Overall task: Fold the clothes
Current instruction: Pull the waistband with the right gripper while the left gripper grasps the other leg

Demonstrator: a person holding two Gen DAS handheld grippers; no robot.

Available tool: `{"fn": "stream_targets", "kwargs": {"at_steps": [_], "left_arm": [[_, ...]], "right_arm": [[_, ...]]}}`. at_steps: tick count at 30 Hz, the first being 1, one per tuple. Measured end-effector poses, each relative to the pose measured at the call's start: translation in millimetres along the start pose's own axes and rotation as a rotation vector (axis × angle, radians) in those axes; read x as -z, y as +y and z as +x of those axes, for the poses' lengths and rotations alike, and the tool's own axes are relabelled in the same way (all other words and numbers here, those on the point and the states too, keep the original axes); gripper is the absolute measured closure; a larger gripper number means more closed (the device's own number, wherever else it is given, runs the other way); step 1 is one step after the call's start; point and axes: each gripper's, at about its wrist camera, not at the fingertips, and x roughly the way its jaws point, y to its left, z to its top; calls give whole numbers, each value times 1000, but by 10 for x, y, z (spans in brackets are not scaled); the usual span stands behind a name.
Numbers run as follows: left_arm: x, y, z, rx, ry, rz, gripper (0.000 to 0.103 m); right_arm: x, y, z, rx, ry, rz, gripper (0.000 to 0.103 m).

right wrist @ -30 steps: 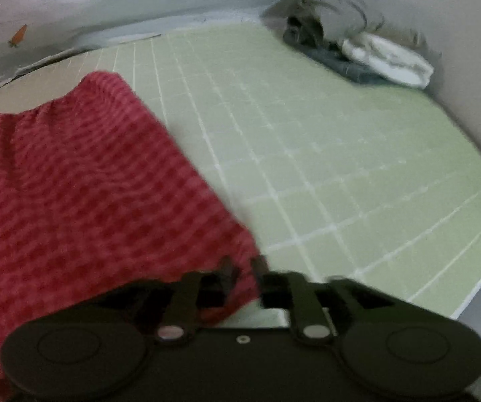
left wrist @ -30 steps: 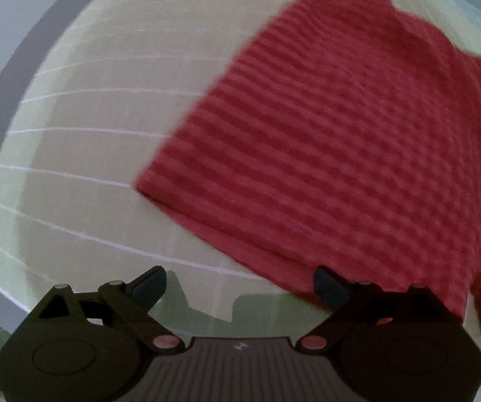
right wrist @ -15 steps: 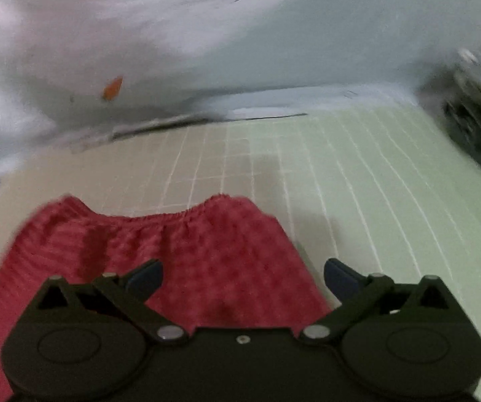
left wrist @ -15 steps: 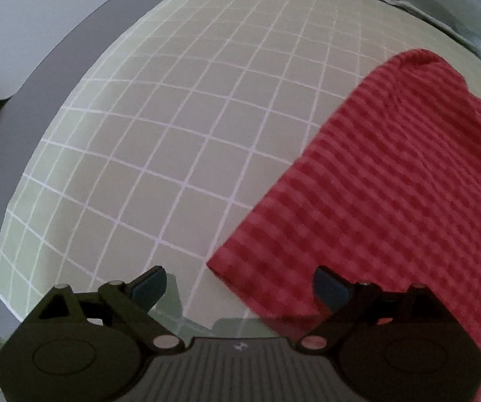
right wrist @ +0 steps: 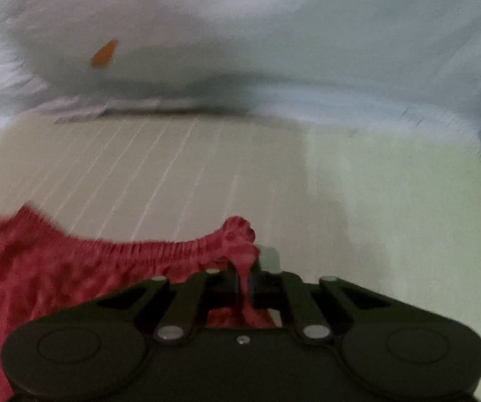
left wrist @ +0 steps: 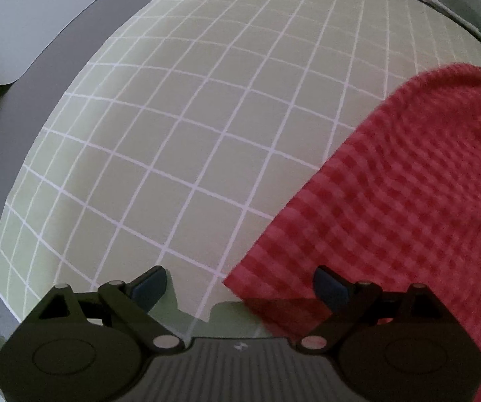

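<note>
One red checked garment (left wrist: 404, 207) on a green gridded surface (left wrist: 186, 140), two grippers.
The garment's gathered waistband corner is pinched between the closed jaws of the right gripper (right wrist: 245, 281). The left gripper (left wrist: 240, 281) is held wide open, empty, the cloth's corner lying between its fingers.

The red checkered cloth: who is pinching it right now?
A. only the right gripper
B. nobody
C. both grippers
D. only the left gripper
A. The right gripper is shut on a bunched bit of the red checkered cloth by its gathered edge, while the left gripper is open, its fingers apart over the cloth's corner and the grid mat.
</note>
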Motion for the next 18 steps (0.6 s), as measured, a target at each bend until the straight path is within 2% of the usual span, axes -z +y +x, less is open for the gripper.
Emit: {"fn": "stream_targets", "kwargs": {"at_steps": [1, 2, 3, 5, 7, 9, 15, 18], "left_arm": [[-4, -3, -1, -1, 1, -2, 8], [-7, -4, -4, -1, 0, -3, 8], [-10, -6, -6, -1, 0, -5, 8], [-6, -7, -17, 0, -3, -14, 9], [1, -21, -27, 3, -9, -16, 12], [9, -39, -51, 9, -19, -10, 18], [60, -108, -117, 27, -54, 13, 32], [71, -56, -129, 42, -60, 16, 33]], "right_arm": [[-39, -7, -12, 40, -19, 7, 88], [-77, -14, -26, 81, -36, 14, 68], [-91, 8, -69, 109, -40, 12, 54], [-11, 99, -242, 123, -57, -27, 53], [160, 193, -410, 130, -39, -49, 47], [408, 286, -590, 129, -20, -45, 26], [1296, 564, -1169, 76, 98, 18, 20], [1718, 804, -1440, 20, 156, 6, 18]]}}
